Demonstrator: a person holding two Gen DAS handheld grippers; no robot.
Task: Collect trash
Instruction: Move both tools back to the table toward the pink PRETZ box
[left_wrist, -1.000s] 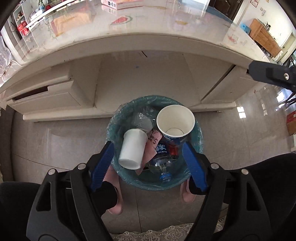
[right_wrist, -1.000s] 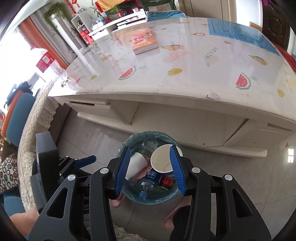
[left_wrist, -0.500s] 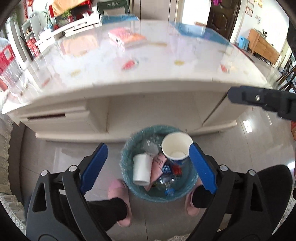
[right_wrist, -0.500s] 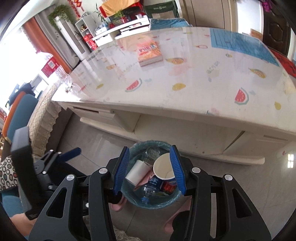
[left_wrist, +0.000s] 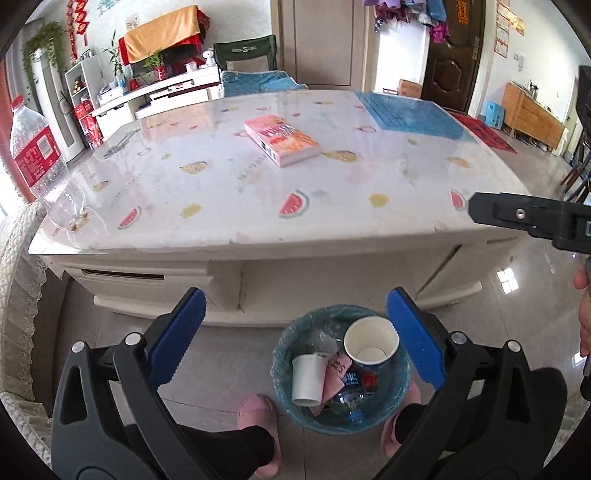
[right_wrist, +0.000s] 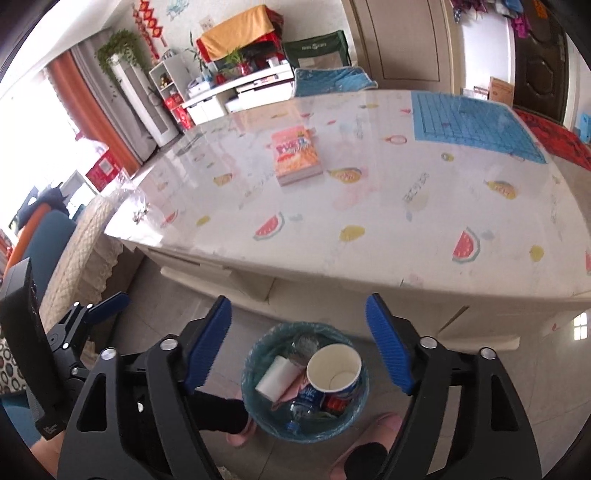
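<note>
A round bin with a blue-green liner (left_wrist: 282, 384) (right_wrist: 255, 354) stands on the floor in front of the table. In it lie a large paper cup (left_wrist: 371, 345) (right_wrist: 334, 367), a small white cup (left_wrist: 306, 378) (right_wrist: 275, 374), a plastic bottle (left_wrist: 349, 397) (right_wrist: 301, 402) and pink paper. My left gripper (left_wrist: 293, 338) is open and empty, high above the bin. My right gripper (right_wrist: 297, 347) is open and empty, also above the bin. A clear bottle with a red label (left_wrist: 38, 162) stands at the table's left edge.
A white table (left_wrist: 258, 192) (right_wrist: 369, 206) with a fruit-print cover carries a pink book (left_wrist: 282, 139) (right_wrist: 297, 155) and a blue mat (left_wrist: 410, 114) (right_wrist: 472, 125). Drawers sit under its front edge. The person's feet in pink slippers (left_wrist: 258, 413) flank the bin.
Both grippers have risen and tilted up from the bin, so the table top now fills the views. The right gripper's jaws have opened wider. The bin's contents are unchanged.
</note>
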